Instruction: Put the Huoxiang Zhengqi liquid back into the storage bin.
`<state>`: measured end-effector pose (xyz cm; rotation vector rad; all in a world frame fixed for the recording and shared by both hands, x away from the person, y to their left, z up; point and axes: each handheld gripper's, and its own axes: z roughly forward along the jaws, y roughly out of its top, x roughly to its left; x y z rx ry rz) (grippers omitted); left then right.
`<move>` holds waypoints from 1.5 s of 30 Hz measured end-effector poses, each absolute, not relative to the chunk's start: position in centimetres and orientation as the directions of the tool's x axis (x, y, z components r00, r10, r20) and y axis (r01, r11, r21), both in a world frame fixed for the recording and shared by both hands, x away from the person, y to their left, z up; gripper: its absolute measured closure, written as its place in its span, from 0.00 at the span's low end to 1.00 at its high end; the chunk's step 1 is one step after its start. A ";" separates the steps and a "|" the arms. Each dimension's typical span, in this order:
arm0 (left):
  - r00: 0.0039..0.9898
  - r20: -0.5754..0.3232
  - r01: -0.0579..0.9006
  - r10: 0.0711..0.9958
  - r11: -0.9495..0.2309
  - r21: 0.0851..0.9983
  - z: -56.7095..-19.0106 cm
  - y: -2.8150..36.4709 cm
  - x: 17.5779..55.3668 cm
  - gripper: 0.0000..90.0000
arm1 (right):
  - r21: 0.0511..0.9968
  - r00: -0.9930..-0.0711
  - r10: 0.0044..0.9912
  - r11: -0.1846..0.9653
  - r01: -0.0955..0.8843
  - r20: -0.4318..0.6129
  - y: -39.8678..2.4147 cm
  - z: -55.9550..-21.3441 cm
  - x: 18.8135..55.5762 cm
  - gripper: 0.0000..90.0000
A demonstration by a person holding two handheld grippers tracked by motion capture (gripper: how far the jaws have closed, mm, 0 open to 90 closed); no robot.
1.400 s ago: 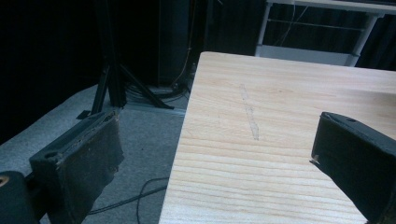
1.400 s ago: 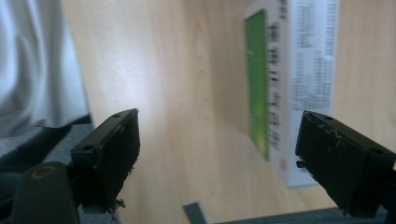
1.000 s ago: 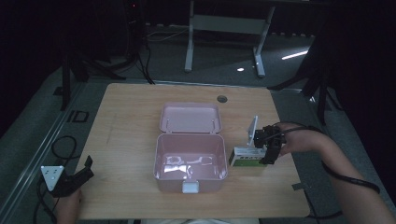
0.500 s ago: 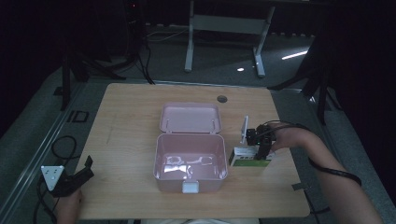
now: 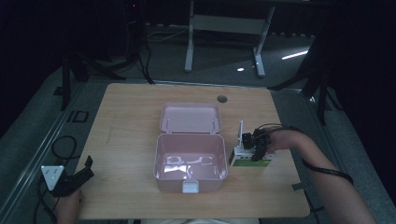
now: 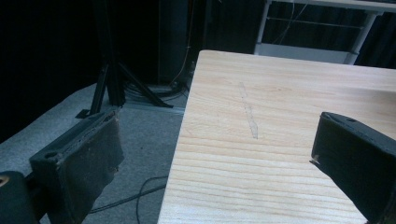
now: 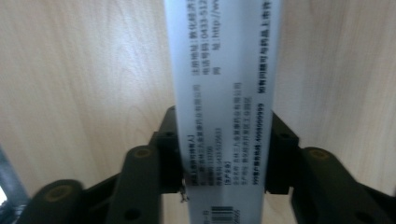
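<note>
Right gripper point(image 5: 254, 148) drops lower onto the white-green box point(image 5: 250, 158), jaws just closing on it.

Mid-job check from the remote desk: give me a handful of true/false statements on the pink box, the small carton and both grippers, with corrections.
1. The pink box stands with its lid open. True.
2. The right gripper has its fingers closed on the small white and green carton. True; the fingers have just been closing, with the carton between them.
3. The carton already lies inside the pink box. False: it sits on the table just outside the box's right wall.
4. The left gripper holds the box's lid. False: it is open and empty at the table's near left edge, far from the box.
5. The box's latch side faces the person. True.
</note>
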<state>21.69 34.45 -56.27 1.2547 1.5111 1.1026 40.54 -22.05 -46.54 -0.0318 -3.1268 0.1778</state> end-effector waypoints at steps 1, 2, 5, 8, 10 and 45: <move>-0.124 -0.076 0.231 0.989 0.103 0.967 -56.3 34.5 21.7 0.02 | -0.113 -1.000 0.023 0.993 0.022 0.007 -22.0 -46.5 40.5 0.68; -0.123 -0.075 0.234 0.990 0.102 0.967 -56.3 34.5 21.7 0.02 | -0.118 -0.999 0.033 0.992 0.032 0.004 -22.0 -46.5 40.6 0.68; -0.124 -0.076 0.234 0.989 0.103 0.967 -56.3 34.5 21.7 0.02 | -0.127 -1.000 0.022 0.992 0.022 0.001 -22.0 -46.4 40.5 0.68; -0.124 -0.077 0.235 0.989 0.104 0.966 -56.3 34.5 21.7 0.02 | -0.131 -1.000 0.025 0.991 0.024 0.006 -22.1 -46.1 40.4 0.68; -0.124 -0.075 0.237 0.989 0.103 0.966 -56.2 34.5 21.7 0.02 | -0.128 -1.000 0.028 0.991 0.028 0.002 -22.2 -45.7 40.3 0.68; -0.128 -0.082 0.229 0.988 0.110 0.967 -56.3 34.5 21.7 0.02 | -0.130 -0.993 0.115 0.985 0.113 0.003 -22.7 -34.4 37.5 0.68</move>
